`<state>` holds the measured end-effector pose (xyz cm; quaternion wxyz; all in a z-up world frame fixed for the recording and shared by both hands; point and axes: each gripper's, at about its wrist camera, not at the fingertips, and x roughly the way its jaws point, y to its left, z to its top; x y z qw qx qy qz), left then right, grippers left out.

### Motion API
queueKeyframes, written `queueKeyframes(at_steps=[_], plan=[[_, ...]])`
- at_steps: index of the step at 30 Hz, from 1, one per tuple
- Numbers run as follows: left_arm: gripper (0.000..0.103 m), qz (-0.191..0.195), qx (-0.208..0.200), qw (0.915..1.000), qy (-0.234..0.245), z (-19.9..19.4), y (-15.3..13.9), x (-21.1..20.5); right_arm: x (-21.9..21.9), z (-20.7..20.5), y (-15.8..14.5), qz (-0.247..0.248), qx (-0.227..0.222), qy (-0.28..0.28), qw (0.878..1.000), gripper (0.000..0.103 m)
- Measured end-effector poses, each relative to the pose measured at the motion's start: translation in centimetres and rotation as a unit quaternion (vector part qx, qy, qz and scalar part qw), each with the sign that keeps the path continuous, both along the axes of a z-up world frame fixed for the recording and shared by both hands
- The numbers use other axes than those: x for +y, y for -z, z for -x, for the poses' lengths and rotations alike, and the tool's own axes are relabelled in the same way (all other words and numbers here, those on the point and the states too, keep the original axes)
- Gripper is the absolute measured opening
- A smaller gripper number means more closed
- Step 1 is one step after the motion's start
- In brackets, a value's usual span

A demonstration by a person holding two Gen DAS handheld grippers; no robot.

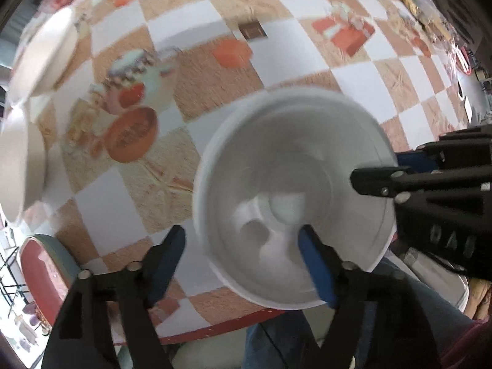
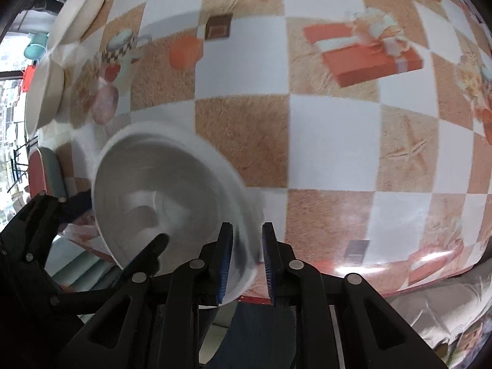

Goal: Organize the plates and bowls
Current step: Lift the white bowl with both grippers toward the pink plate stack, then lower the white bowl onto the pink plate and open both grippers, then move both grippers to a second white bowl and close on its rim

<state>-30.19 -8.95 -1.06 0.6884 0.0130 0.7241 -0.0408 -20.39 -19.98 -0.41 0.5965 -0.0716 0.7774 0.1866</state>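
Observation:
A white bowl (image 1: 292, 196) sits near the table's front edge, blurred by motion; it also shows in the right wrist view (image 2: 172, 196). My left gripper (image 1: 243, 261) is open, one finger inside the bowl and one outside its left rim. My right gripper (image 2: 246, 252) straddles the bowl's right rim with jaws narrowly apart, one finger inside, one outside; whether it pinches the rim is unclear. It shows in the left wrist view (image 1: 430, 184) at the bowl's right side. Two beige plates (image 1: 46, 58), (image 1: 18, 166) lie at the far left.
The table wears a checked orange-and-white printed cloth (image 2: 332, 141). Its red front edge (image 1: 215, 329) runs just below the bowl. A red and teal chair (image 1: 43, 264) stands at the lower left. The beige plates (image 2: 77, 9), (image 2: 46, 92) also show top left in the right view.

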Motion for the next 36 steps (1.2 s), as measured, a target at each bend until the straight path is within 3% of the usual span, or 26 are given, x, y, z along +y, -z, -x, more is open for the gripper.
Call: queueKeyframes(at_steps=[1, 2, 6, 7, 13, 18, 27, 36], plan=[[0.082, 0.001, -0.007, 1.0, -0.003, 0.1, -0.7, 0.7, -0.4, -0.6, -0.7, 0.001, -0.014, 0.006, 1.0, 0.077], [0.083, 0.006, -0.013, 0.9999, -0.007, 0.1, -1.1, 1.1, -0.8, -1.3, -1.7, 0.001, -0.025, 0.012, 1.0, 0.084], [0.096, 0.018, -0.041, 0.9983, -0.037, 0.5, -3.6, 4.0, -2.0, -4.1, -3.8, 0.013, -0.051, 0.042, 0.998, 0.084], [0.103, 0.019, -0.044, 0.9978, -0.046, 0.5, -3.9, 4.6, -2.0, -4.9, -4.3, 0.013, -0.054, 0.051, 0.997, 0.084], [0.103, 0.023, -0.048, 0.9889, -0.139, 1.3, -4.7, 10.7, -1.0, -6.5, -8.5, -0.016, -0.075, 0.058, 0.995, 0.084], [0.103, -0.007, -0.054, 0.9823, -0.18, 1.9, -5.9, 16.0, 5.1, -3.9, -10.6, -0.039, -0.068, 0.032, 0.996, 0.084], [0.103, -0.104, -0.074, 0.9642, -0.232, 0.5, -7.9, 27.2, 14.1, -0.4, -9.7, -0.058, -0.048, 0.025, 0.997, 0.084], [0.103, -0.123, -0.056, 0.9678, -0.212, -1.8, -5.1, 30.4, 20.5, -0.7, -7.2, -0.051, -0.056, 0.017, 0.997, 0.084]])
